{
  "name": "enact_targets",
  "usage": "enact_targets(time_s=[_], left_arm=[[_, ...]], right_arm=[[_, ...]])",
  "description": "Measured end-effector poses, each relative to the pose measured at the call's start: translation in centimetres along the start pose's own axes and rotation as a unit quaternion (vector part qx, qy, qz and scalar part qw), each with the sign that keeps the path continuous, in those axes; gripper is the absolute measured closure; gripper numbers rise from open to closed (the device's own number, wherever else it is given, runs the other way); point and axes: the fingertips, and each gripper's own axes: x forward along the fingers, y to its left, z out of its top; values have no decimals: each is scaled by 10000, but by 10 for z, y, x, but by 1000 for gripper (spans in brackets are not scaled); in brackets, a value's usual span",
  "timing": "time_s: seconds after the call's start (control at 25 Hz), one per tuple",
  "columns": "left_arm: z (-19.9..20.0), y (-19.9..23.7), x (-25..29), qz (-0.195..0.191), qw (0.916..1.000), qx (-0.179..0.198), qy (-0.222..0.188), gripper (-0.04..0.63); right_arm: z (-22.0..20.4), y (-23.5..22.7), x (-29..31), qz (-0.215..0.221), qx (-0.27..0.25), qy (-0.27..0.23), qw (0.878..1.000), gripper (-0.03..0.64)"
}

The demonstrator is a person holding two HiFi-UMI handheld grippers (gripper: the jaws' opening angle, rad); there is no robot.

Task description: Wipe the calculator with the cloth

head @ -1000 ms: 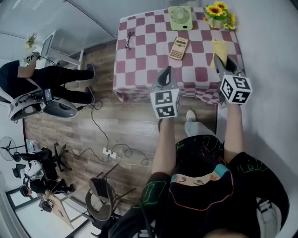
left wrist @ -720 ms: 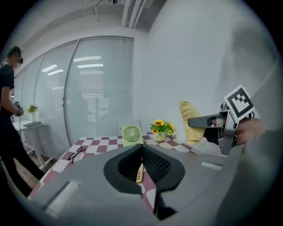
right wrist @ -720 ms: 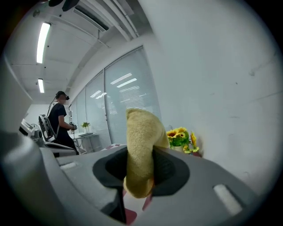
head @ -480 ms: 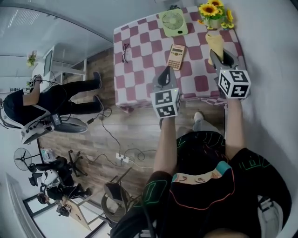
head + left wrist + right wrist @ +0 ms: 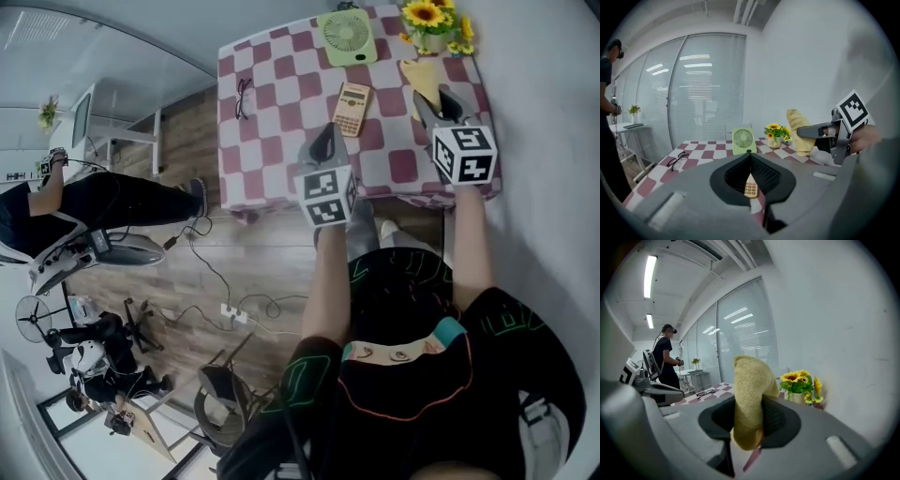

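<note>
A: Two grippers, L to R pls. What's where?

B: Far left on the checked table: glasses, not our job. Next, left gripper, tips together, nothing btwn them, hanging over the near edge. Calculator lies flat just beyond it, around mid-table, keys up, w/ a small green fan behind it.

A: And the right?

B: Right gripper is clamped on the cloth. It's yellow, sticks out past the jaws & flops over. Sunflowers sit in the far corner beyond.

A: How'll the stuff handle?

B: Cloth's soft & limp, prob. light. Grip sits near one end, so the free end can drag, which is fine for wiping. Calculator looks like light, hard plastic and will likely skid on the tablecloth if pushed. I'd pin it w/ the left tips at one short edge, off the keys & display, then wipe w/ easy pressure.
</note>
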Motion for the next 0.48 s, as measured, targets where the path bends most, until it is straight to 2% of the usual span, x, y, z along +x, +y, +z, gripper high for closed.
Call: enact_targets(time_s=[0.28,0.48], left_arm=[[-20,26,20,76,9993,-171,310,586],[-36,42,37,39,9982,-351,479,586]], right_arm=[[-10,5,49,219,-598,474,9968,492],[-26,14,89,509,-1162,918,9877,492]])
